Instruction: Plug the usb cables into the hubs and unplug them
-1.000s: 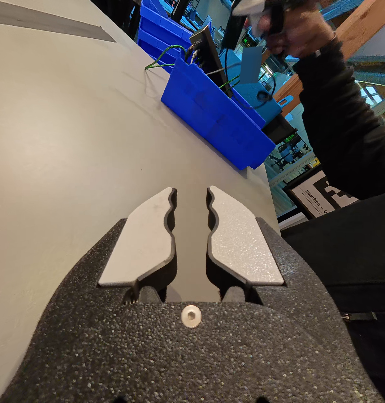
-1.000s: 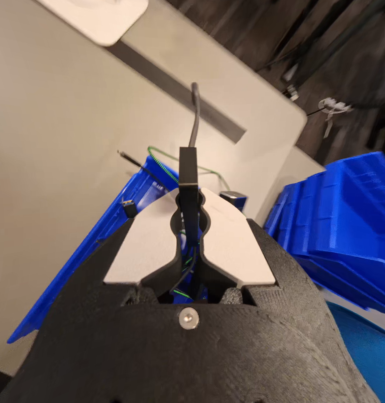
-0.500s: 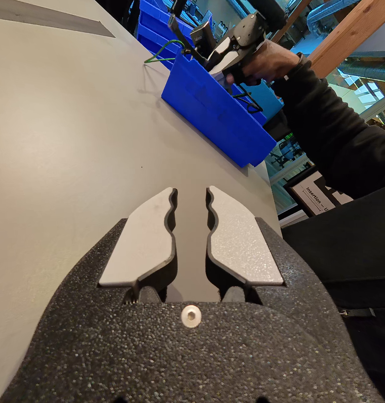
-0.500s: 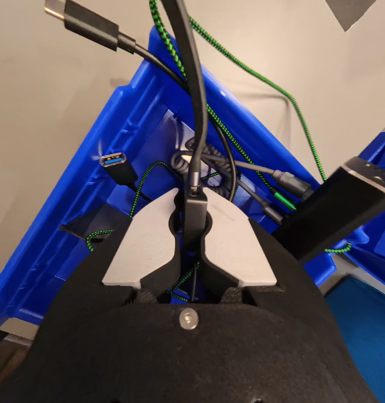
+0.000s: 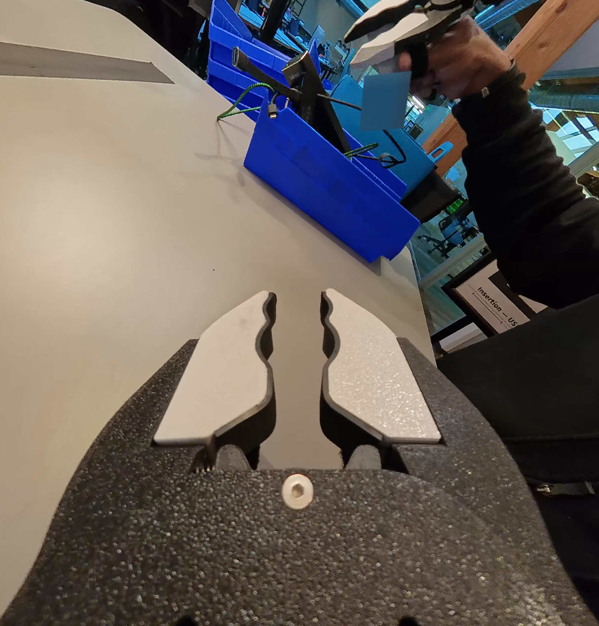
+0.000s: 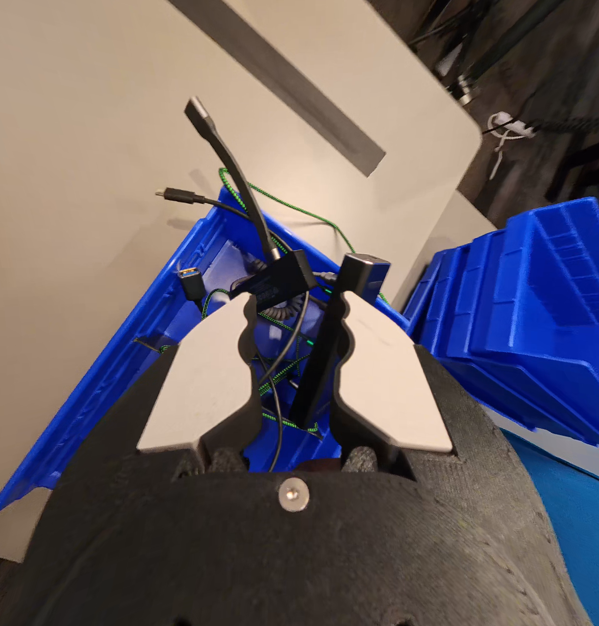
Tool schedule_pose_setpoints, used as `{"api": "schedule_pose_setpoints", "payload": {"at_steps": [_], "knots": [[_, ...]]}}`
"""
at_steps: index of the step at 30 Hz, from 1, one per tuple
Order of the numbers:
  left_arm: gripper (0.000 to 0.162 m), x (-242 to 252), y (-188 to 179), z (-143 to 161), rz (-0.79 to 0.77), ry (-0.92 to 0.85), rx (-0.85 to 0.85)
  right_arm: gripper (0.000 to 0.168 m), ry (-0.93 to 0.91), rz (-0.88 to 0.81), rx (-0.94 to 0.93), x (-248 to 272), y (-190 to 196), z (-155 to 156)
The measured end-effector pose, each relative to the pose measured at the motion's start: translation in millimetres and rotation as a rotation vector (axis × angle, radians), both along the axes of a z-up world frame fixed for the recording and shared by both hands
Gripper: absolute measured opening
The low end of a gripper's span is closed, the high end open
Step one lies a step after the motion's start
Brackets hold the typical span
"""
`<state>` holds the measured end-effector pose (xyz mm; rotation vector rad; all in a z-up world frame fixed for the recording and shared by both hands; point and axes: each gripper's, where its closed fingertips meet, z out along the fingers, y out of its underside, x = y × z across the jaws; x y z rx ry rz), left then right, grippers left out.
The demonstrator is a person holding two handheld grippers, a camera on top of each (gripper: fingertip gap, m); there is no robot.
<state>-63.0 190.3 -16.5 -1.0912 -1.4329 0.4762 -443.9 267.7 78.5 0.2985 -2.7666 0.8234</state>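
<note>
My right gripper (image 6: 296, 301) is open and empty, held above a blue bin (image 6: 128, 342) of cables and hubs. A small black hub (image 6: 277, 281) with a short stiff cable lies loose in the bin just past my fingertips. A tall dark hub (image 6: 355, 281) leans upright beside my right finger. A green braided cable (image 6: 291, 206) and a black USB cable (image 6: 179, 196) hang over the bin's rim. My left gripper (image 5: 298, 298) is open and empty, low over the grey table (image 5: 105, 203). In its view the bin (image 5: 325, 189) sits ahead with the right gripper (image 5: 383, 30) above it.
A stack of blue bins (image 6: 528, 305) stands right of the cable bin. The table edge runs close behind the bin in the left wrist view. A person's dark sleeve (image 5: 528, 203) fills the right of that view. A framed sign (image 5: 494, 305) stands below the table edge. My right fingertips sit around 40 centimetres from my left ones.
My right gripper has opened and let go of the small black hub, which now lies in the bin, and it has lifted away. My left gripper has not moved.
</note>
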Motion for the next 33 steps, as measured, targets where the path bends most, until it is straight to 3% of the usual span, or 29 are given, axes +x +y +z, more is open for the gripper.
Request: {"api": "schedule_pose_setpoints", "payload": {"at_steps": [6,10,14,19,25,28,33], "knots": [[0.025,13,-6,10,0.044,0.021,-0.056,0.044,-0.016,-0.027,-0.096,32,23,23],[0.027,29,-13,7,0.112,0.009,-0.162,0.045,-0.089,-0.011,-0.150,89,52,-1],[0.041,58,-21,-2,0.259,-0.007,-0.248,0.048,-0.190,-0.042,-0.268,135,88,-34],[0.061,128,-31,3,0.548,-0.022,-0.397,0.068,-0.226,-0.165,-0.381,148,126,-69],[0.078,213,-37,31,0.811,-0.158,-0.646,0.080,-0.261,-0.231,-0.439,155,130,-97],[0.087,256,-53,46,0.988,-0.278,-0.691,0.073,-0.198,-0.280,-0.442,148,131,-106],[0.092,338,-73,42,1.206,-0.560,-0.654,0.053,-0.233,-0.312,-0.498,149,136,-107]]}}
